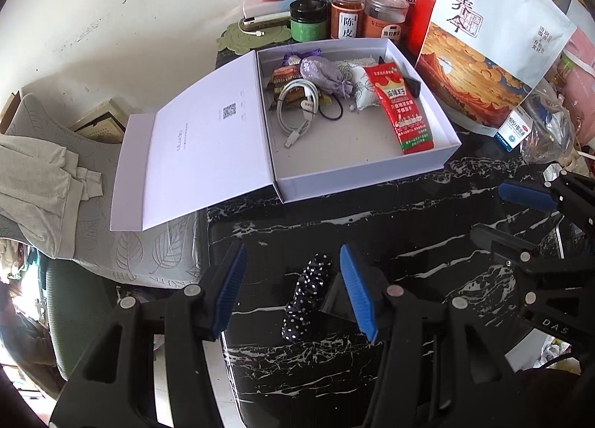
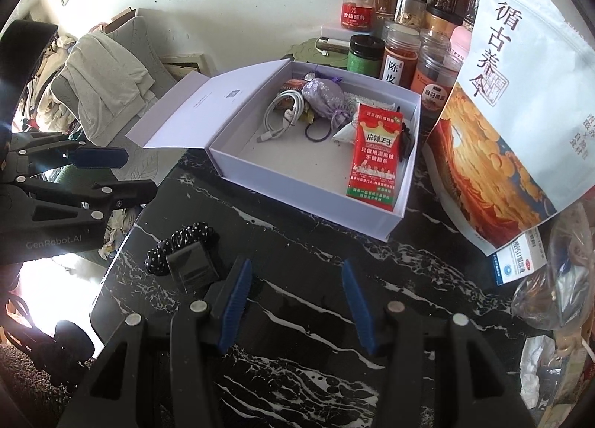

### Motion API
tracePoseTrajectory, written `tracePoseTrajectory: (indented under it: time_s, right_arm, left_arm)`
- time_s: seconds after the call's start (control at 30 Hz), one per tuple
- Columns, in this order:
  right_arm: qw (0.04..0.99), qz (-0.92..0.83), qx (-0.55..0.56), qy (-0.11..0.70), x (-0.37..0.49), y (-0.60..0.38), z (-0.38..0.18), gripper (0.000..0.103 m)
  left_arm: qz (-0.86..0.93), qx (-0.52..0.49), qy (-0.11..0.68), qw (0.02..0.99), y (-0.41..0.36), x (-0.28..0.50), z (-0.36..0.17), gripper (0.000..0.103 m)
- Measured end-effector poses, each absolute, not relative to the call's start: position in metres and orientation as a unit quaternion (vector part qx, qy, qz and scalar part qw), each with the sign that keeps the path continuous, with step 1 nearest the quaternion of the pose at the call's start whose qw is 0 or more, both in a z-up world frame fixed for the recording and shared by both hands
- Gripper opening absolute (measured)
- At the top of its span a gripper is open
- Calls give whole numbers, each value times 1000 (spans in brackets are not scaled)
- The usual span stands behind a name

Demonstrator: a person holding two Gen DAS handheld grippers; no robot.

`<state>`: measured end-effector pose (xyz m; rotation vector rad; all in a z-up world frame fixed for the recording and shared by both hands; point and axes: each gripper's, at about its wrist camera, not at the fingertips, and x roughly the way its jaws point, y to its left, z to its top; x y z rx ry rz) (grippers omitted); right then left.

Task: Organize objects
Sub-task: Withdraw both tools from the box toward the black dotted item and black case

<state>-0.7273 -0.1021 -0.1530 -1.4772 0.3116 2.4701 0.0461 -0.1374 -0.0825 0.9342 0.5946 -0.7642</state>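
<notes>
A dark polka-dot scrunchie [image 1: 308, 297] lies on the black marble table [image 1: 427, 242], with a small black box [image 1: 340, 303] touching it. My left gripper [image 1: 293, 292] hangs open over the scrunchie, which lies between the blue pads [image 1: 230, 290] unpressed. The white box [image 1: 364, 175] beyond stands open and holds a red snack packet [image 1: 403, 108], a white cable [image 1: 297, 108] and a lilac pouch [image 1: 323, 74]. My right gripper [image 2: 295, 305] is open over bare table, right of the scrunchie [image 2: 178, 242] and black box [image 2: 191, 266]. Each gripper shows in the other's view: right [image 1: 517, 219], left [image 2: 122, 175].
Several jars [image 1: 346, 15] crowd the back of the table. A tall white pouch [image 2: 520, 111], a medicine box [image 2: 520, 260] and a plastic bag [image 2: 554, 279] fill the right side. The box lid [image 1: 193, 149] overhangs a grey cushioned chair [image 1: 122, 253] with cloth on it.
</notes>
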Motion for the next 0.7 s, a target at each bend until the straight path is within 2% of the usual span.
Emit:
tracePoseTrajectory:
  time_s: [0.57, 0.7]
  right_arm:
    - [70, 822, -550, 129, -729, -132, -202, 51]
    - [52, 821, -553, 134, -732, -137, -209, 57]
  left_arm:
    - [-297, 412, 373, 776, -107, 82, -138, 51]
    - [-294, 407, 383, 776, -103, 87, -148, 51]
